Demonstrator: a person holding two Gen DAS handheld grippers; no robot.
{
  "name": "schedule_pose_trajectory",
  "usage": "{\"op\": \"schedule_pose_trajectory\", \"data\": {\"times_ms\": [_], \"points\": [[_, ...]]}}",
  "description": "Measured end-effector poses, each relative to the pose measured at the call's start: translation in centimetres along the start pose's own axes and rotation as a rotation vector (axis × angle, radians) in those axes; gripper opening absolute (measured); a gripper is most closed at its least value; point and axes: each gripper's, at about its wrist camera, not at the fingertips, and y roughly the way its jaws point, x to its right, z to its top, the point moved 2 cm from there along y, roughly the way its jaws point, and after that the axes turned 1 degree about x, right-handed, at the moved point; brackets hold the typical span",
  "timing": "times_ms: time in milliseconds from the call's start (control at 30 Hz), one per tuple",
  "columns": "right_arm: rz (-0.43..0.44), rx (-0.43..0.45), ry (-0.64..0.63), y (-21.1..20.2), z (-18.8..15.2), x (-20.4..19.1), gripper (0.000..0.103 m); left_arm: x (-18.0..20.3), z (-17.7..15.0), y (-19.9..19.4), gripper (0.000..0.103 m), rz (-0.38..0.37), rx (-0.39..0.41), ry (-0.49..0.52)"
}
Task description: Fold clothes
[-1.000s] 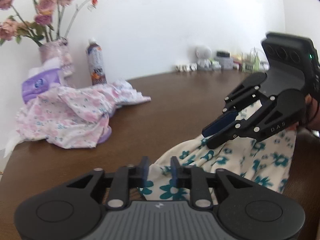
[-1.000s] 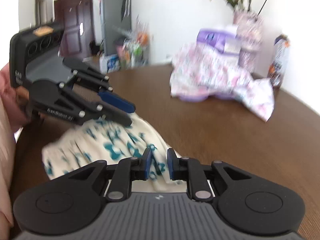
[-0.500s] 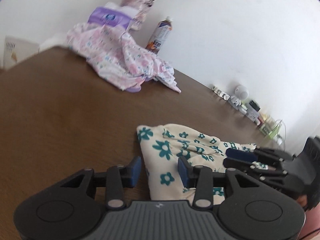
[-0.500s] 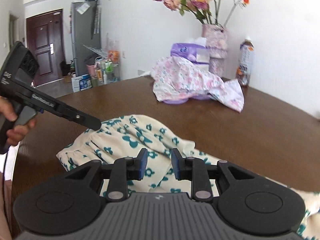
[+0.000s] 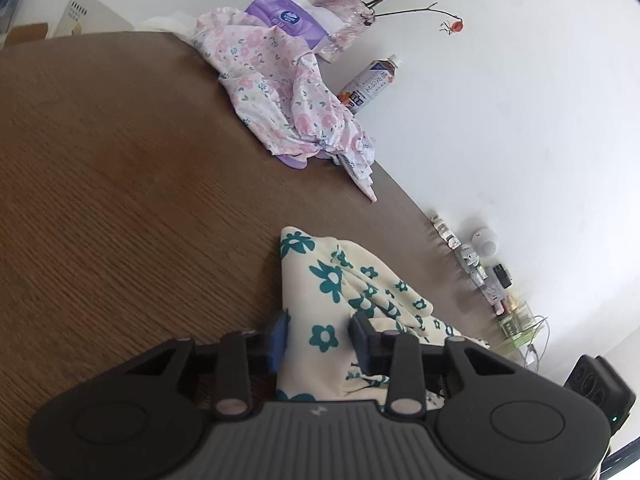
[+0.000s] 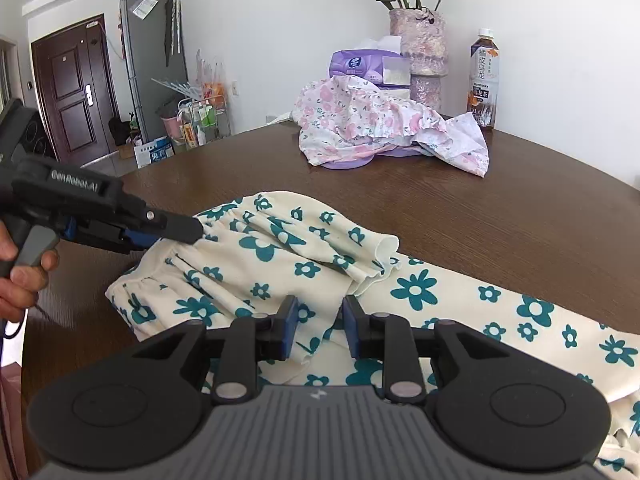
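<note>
Both grippers' fingers [image 6: 289, 326] parted, seemingly, over soft, gathered floral garment [image 6: 280, 264]; woodgrain table [image 6: 500, 208].

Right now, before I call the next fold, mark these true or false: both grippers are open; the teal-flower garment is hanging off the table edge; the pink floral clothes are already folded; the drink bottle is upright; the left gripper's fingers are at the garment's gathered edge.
1. Both grippers are open. True: the left gripper and the right gripper each show a gap with cloth between the fingers.
2. The teal-flower garment hangs off the table edge. False: what shows of it lies on the tabletop.
3. The pink floral clothes are folded. False: a crumpled heap.
4. The drink bottle stands upright. True.
5. The left gripper's fingers reach the gathered edge. True.
</note>
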Motion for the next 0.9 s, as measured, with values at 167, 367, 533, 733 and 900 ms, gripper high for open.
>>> {"op": "schedule_pose_trajectory", "data": {"times_ms": [167, 367, 533, 733, 900], "points": [[-0.015, 0.006, 0.004, 0.0, -0.2, -0.3, 0.025, 1.1, 0.4, 0.0, 0.021, 0.023, 0.02, 0.104], [-0.022, 0.023, 0.019, -0.7, -0.1, -0.5, 0.025, 4.1, 1.4, 0.0, 0.02, 0.087, 0.06, 0.329], [-0.039, 0.037, 0.045, -1.2, 0.1, 0.2, 0.025, 6.0, 2.2, 0.2, 0.02, 0.138, 0.058, 0.478], [-0.044, 0.068, 0.067, -2.2, 0.3, 0.8, 0.025, 9.3, 2.3, 0.5, 0.02, 0.258, 0.065, 0.747], [-0.056, 0.087, 0.074, -3.4, 0.2, 1.3, 0.025, 12.5, 1.7, 1.3, 0.02, 0.335, 0.07, 0.958]]}}
